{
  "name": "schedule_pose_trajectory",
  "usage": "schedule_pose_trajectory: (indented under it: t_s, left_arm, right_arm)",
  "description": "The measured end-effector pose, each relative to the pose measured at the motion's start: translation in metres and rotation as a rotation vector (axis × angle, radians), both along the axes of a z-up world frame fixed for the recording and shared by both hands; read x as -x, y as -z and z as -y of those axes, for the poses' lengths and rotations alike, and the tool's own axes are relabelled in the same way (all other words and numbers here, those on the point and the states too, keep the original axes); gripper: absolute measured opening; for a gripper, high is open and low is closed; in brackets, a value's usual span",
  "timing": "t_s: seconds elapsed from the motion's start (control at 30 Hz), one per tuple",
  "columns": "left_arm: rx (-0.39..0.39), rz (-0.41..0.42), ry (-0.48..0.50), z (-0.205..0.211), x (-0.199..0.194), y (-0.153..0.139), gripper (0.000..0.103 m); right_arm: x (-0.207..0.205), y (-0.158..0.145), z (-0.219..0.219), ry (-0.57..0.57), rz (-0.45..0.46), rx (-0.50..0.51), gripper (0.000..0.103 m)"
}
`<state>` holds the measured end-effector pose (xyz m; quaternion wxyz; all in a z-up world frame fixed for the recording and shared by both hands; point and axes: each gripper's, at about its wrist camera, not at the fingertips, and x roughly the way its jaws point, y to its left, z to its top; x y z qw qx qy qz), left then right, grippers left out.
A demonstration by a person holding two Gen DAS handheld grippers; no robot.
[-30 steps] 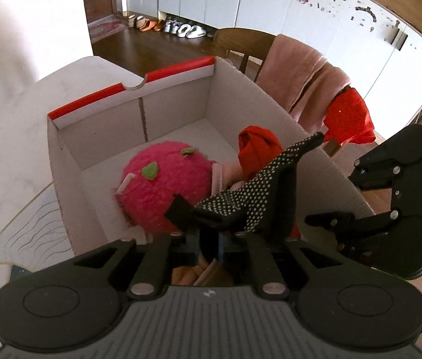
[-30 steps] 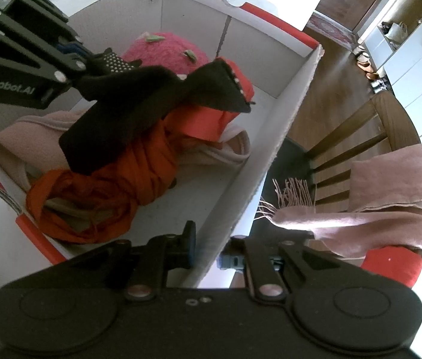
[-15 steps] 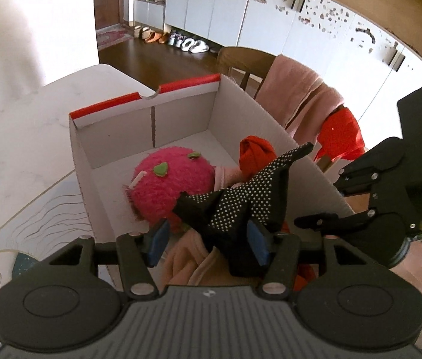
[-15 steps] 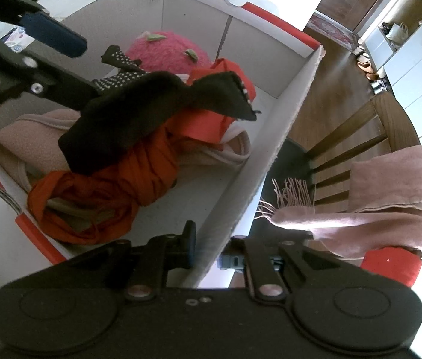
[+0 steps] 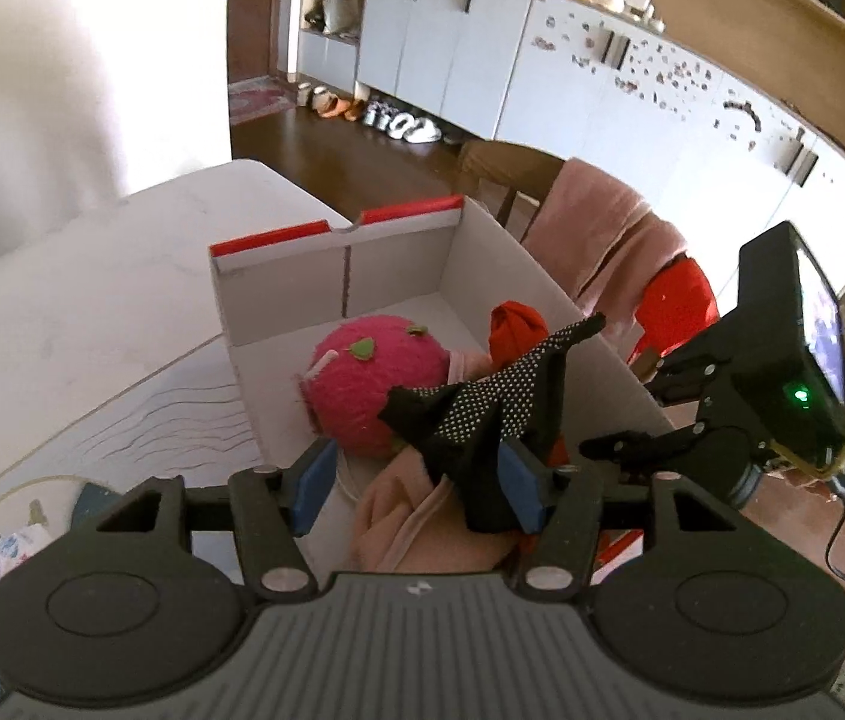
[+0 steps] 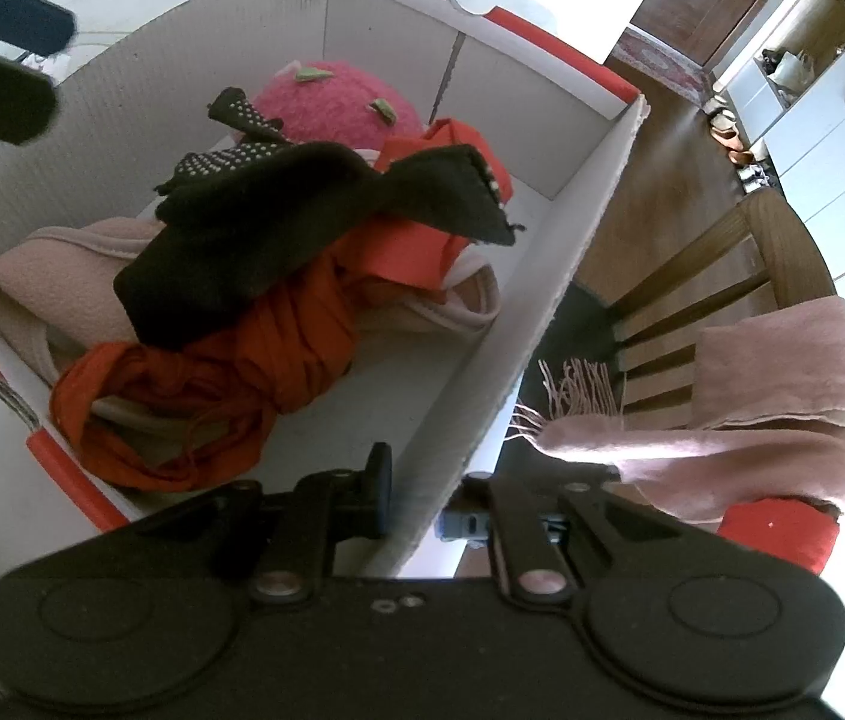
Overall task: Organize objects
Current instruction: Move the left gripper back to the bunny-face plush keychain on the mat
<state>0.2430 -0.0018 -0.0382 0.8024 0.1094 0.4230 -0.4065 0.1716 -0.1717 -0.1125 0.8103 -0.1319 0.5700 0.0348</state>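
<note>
**Black glove dropped in the box, more cloth waiting on the chair**

The left gripper (image 5: pixel 416 483) stands with its blue pads apart, its jaws having just been opening; the black dotted glove (image 5: pixel 485 414) shows between them in the left wrist view, but nothing presses on it and it lies loose on the pile. The right gripper (image 6: pixel 416 510) is pinched on the box's right wall (image 6: pixel 518 348), near the front corner, steadying it. Inside the cardboard box (image 5: pixel 278 300), the glove drapes over an orange cloth (image 6: pixel 278 354) and a pink cloth (image 6: pixel 44 276) toward the front, with a pink plush ball (image 5: pixel 374 378) nearer the back wall. Four things look stowed. Beyond the right wall, a pink scarf (image 6: pixel 782 384) and something red (image 6: pixel 776 534) hang on the wooden chair (image 6: pixel 776 240), probably left to gather.
</note>
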Motion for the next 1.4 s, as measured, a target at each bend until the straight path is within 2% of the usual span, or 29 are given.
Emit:
schedule_pose_trajectory:
  t_s: [0.1,0.37,0.73,0.8,0.83,1.13,1.2,1.33,1.4]
  left_arm:
    - [0.018,0.004,-0.025,-0.013,0.004,-0.004,0.069]
    - [0.032,-0.015,-0.111,-0.048,0.013,0.002,0.073]
    - [0.026,-0.013,-0.305,-0.113,0.018,0.016,0.088]
    - [0.006,-0.002,-0.355,-0.128,0.016,0.020,0.100]
    - [-0.002,0.011,-0.380,-0.136,0.014,0.021,0.102]
    - [-0.090,0.034,-0.605,-0.225,-0.020,0.052,0.103]
    - [-0.106,0.027,-0.614,-0.243,-0.029,0.063,0.103]
    - [-0.188,0.053,-0.628,-0.270,-0.043,0.083,0.103]
    - [-0.199,0.038,-0.636,-0.280,-0.050,0.092,0.103]
  right_arm:
    - [0.000,-0.001,-0.002,-0.004,-0.001,0.006,0.011]
    - [-0.005,-0.003,0.002,-0.027,0.000,0.020,0.011]
    - [-0.014,-0.001,0.011,-0.049,0.000,0.020,0.010]
    - [-0.015,0.000,0.011,-0.052,-0.002,0.021,0.010]
    - [-0.015,0.000,0.011,-0.054,-0.003,0.022,0.010]
    - [-0.017,0.002,0.008,-0.060,-0.016,0.036,0.011]
    - [-0.018,0.003,0.007,-0.058,-0.019,0.040,0.011]
    - [-0.020,0.003,0.006,-0.051,-0.023,0.049,0.012]
    - [-0.020,0.002,0.005,-0.048,-0.026,0.055,0.012]
